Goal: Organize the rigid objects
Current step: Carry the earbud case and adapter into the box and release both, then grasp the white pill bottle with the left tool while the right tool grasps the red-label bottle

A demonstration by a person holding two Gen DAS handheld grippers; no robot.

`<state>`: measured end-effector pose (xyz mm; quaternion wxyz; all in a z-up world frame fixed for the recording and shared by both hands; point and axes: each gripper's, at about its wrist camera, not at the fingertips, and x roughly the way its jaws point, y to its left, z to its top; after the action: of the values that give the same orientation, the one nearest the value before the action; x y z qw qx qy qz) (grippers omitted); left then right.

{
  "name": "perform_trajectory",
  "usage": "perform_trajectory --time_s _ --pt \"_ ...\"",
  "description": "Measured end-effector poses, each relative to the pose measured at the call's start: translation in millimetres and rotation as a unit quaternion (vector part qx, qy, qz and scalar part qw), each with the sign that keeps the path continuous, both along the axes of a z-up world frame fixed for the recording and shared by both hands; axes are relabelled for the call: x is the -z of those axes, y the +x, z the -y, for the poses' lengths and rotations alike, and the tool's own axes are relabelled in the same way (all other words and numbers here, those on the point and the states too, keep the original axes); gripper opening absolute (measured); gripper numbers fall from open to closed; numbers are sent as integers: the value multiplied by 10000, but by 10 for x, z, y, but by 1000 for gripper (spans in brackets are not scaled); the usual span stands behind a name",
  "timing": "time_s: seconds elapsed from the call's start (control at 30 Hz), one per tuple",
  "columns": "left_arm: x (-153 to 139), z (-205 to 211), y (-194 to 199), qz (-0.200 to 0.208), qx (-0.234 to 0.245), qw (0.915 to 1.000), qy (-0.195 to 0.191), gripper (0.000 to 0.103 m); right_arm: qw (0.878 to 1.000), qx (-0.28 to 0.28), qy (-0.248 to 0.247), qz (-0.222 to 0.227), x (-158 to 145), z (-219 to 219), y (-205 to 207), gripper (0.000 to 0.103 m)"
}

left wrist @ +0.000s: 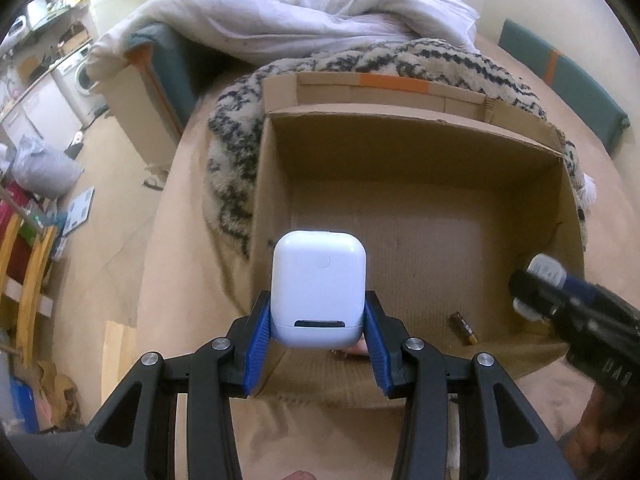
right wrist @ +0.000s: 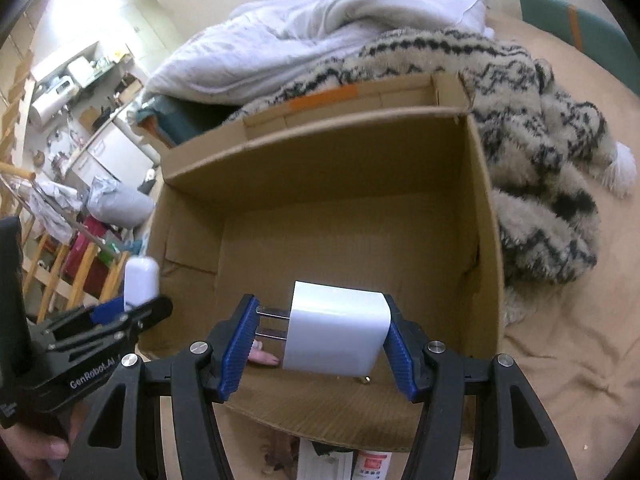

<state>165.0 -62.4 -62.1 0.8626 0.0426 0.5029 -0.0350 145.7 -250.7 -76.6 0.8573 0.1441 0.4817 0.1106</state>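
Note:
My left gripper [left wrist: 318,330] is shut on a white earbud case [left wrist: 318,286], held over the near left corner of an open cardboard box [left wrist: 276,152]. A battery [left wrist: 464,327] lies on the box floor. At the right edge of the left wrist view, the right gripper [left wrist: 538,292] shows holding something white. In the right wrist view my right gripper [right wrist: 320,334] is shut on a white plug adapter [right wrist: 338,332], prongs against the left pad, above the box [right wrist: 480,216]. The left gripper [right wrist: 138,306] with the earbud case [right wrist: 140,280] shows at the left.
The box sits on a beige bed sheet [right wrist: 560,360]. A furry black-and-cream blanket [right wrist: 540,168] and a white duvet [left wrist: 280,12] lie behind and beside it. A small pink object [right wrist: 264,358] lies on the box floor. Furniture and clutter fill the room at left.

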Motion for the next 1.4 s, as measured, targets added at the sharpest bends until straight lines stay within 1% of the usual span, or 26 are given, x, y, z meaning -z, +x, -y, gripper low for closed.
perform_trajectory --time_s 0.1,0.17,0.27,0.37,0.47,0.57,0.87,1.07,1.1,1.13,1.17,1.2,1.23,1.27,1.4 --pt "40 64 31 82 146 9998 54 40 9999 -33 -65 -100 58 -29 -3 63" --pt "88 78 46 81 225 9997 18 40 9998 -13 -99 -174 103 -27 10 63" --pt "141 47 40 102 170 9998 -25 40 9995 49 -97 -305 162 -9 30 63" --pt "207 24 55 -31 152 9999 24 40 9990 92 -76 -432 216 -3 47 63" --pt "248 -13 79 -146 61 9999 -36 40 9986 60 -145 -497 251 -35 52 63" --pt "267 11 71 -173 55 9998 7 40 9983 66 -174 -555 277 -42 58 63" --pt "263 41 66 -119 75 9999 67 40 9981 74 -116 -604 294 -46 73 64" --pt "244 46 63 -102 84 9999 54 40 9989 37 99 -460 232 -47 73 64" --pt "236 46 57 -94 87 9999 52 43 9990 13 165 -414 209 -49 72 64" --pt "228 47 51 -86 91 9999 43 48 9990 -11 229 -381 190 -51 72 69" --pt "212 49 42 -65 97 9999 17 62 9991 -18 272 -340 170 -50 70 77" --pt "196 51 34 -37 106 9999 -9 71 9991 -14 309 -283 150 -46 66 81" --pt "173 54 19 -5 137 9999 -79 72 9991 -6 334 -244 132 -43 60 87" --pt "159 60 11 13 143 9999 -74 76 9991 3 367 -201 113 -36 56 89" --pt "107 57 -22 71 178 9997 -125 80 9990 60 427 -126 73 -6 43 89"
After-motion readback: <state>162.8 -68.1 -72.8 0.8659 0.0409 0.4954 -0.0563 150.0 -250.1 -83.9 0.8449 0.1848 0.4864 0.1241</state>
